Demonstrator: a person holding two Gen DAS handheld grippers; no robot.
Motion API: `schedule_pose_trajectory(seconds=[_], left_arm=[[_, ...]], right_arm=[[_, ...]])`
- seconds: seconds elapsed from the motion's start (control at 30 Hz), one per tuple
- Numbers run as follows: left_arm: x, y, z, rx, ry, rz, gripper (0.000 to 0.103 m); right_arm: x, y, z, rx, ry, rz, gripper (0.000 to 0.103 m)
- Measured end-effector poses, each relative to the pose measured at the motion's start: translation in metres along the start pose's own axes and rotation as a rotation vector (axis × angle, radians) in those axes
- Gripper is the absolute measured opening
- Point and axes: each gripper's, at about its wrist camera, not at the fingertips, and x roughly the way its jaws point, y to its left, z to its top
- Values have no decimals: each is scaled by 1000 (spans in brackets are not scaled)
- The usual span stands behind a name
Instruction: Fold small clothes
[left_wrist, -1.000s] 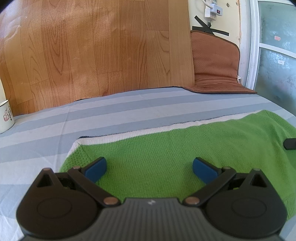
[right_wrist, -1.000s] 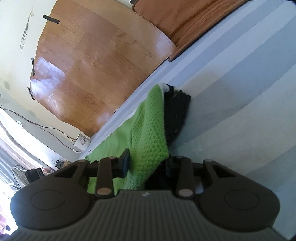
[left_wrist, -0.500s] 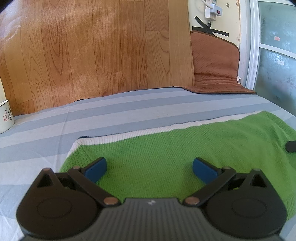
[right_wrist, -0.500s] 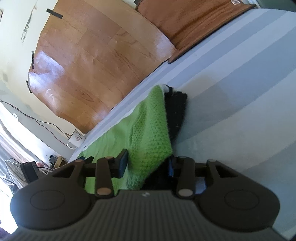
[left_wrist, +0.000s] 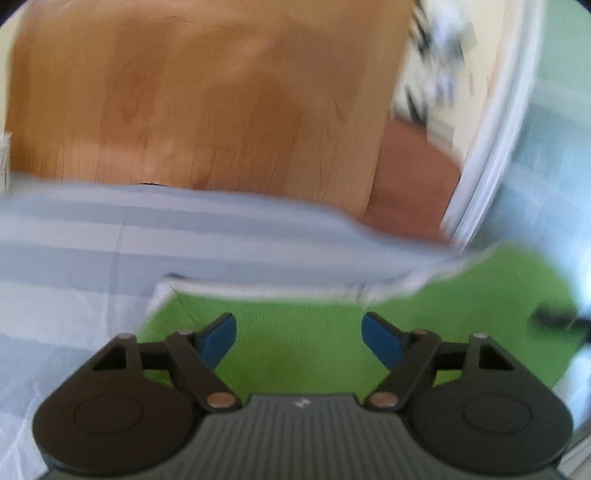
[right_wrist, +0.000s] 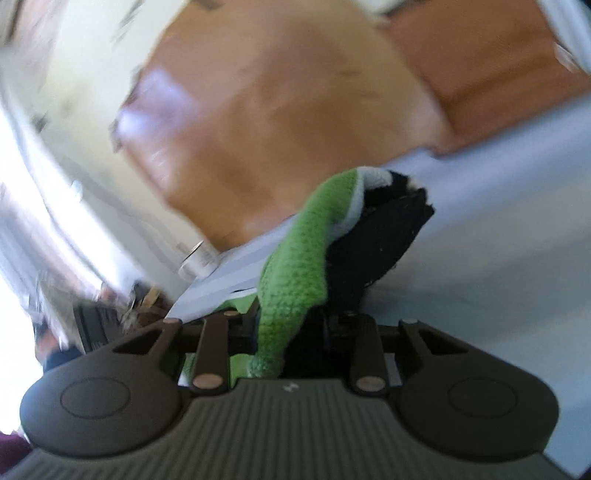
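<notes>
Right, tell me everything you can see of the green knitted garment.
The green knitted garment looks like soft, chunky wool with a white band along its far edge and a black part at one end. In the left wrist view it lies mostly flat on the striped sheet, with the open left tongs just above it. In the right wrist view one end is bunched and lifted off the sheet, pinched in the shut right tongs. Both views are blurred.
</notes>
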Motion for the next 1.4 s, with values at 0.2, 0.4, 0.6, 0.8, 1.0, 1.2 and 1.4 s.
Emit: schedule_pose_trajectory(seconds=[0.2, 0.4, 0.6, 0.8, 1.0, 1.2, 1.4], left_arm=[[-62, 48, 24, -156, -157, 22, 80], [-72, 58, 21, -183, -171, 56, 95], [-50, 54, 17, -157, -82, 90, 95], [-12, 34, 3, -71, 29, 176, 94], [4, 24, -17, 1, 53, 291, 103], [5, 20, -24, -2, 34, 325, 103], [6, 11, -24, 14, 32, 373, 103]], right_arm=[[74, 75, 11, -251, 157, 61, 32], [192, 119, -34, -436, 413, 114, 66], [175, 132, -43, -519, 354, 255, 83], [138, 104, -29, -372, 259, 279, 83], [145, 69, -36, -224, 240, 215, 74], [132, 20, -42, 47, 148, 342, 62], [128, 8, -42, 137, 134, 383, 59]])
